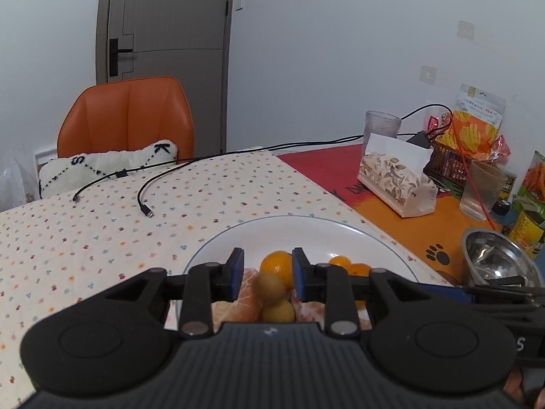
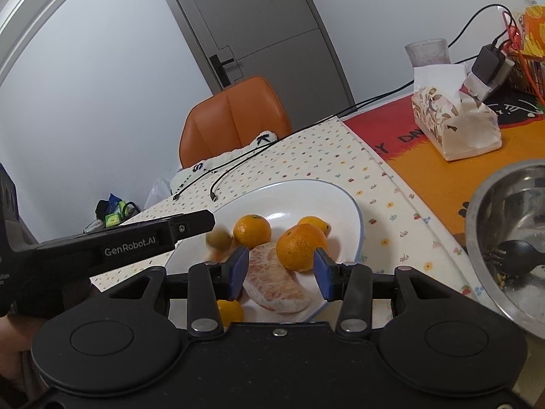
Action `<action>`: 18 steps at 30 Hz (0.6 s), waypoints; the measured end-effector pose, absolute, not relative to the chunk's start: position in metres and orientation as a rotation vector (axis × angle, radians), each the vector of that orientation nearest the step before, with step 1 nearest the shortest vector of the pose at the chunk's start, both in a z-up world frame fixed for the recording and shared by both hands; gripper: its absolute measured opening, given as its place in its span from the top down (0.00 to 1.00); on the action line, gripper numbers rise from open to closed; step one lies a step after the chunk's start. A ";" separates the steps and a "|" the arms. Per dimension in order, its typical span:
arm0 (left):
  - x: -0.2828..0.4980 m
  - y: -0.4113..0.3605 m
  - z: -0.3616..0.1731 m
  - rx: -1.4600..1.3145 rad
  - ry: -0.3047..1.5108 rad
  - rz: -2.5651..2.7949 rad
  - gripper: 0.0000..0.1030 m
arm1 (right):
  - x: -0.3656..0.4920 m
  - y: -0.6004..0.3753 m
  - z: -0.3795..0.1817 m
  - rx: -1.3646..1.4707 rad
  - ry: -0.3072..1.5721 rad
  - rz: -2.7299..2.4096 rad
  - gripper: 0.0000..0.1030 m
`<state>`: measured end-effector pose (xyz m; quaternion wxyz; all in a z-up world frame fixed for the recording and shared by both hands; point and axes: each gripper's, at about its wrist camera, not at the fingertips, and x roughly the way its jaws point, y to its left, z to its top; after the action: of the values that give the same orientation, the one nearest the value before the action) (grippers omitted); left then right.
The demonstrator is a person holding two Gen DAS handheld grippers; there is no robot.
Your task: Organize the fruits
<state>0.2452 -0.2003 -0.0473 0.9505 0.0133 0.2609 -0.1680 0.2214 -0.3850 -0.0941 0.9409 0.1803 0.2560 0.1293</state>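
Observation:
A white plate on the dotted tablecloth holds several oranges, peeled citrus segments and small yellow-green fruits. My left gripper is open above the plate. A blurred small yellow-green fruit is loose between its blue pads, and a second one lies below it. In the right wrist view the same blurred fruit is just under the left gripper's tip. My right gripper is open over the plate's near side, with a big orange by its right pad and a peeled segment beneath.
A steel bowl with a black spork stands to the right of the plate. Behind it are a tissue box, glasses, snack bags and a wire basket. Loose cables cross the far cloth. An orange chair stands at the far edge.

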 end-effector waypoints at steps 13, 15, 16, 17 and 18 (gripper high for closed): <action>0.233 -0.166 -0.048 -0.003 0.558 -0.267 0.56 | 0.216 -0.378 -0.094 0.376 0.523 0.283 0.55; 0.229 -0.162 -0.047 -0.011 0.558 -0.260 0.55 | 0.215 -0.377 -0.093 0.374 0.520 0.285 0.52; 0.227 -0.160 -0.047 -0.013 0.559 -0.256 0.53 | 0.214 -0.376 -0.093 0.374 0.518 0.285 0.51; 0.225 -0.158 -0.046 -0.015 0.561 -0.251 0.51 | 0.214 -0.375 -0.093 0.376 0.518 0.286 0.49; 0.224 -0.156 -0.046 -0.015 0.563 -0.246 0.48 | 0.213 -0.374 -0.093 0.376 0.520 0.288 0.49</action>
<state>0.2237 -0.1561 -0.0457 0.9532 -0.0075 0.2770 -0.1210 0.2131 -0.3739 -0.0929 0.9389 0.1842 0.2545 0.1410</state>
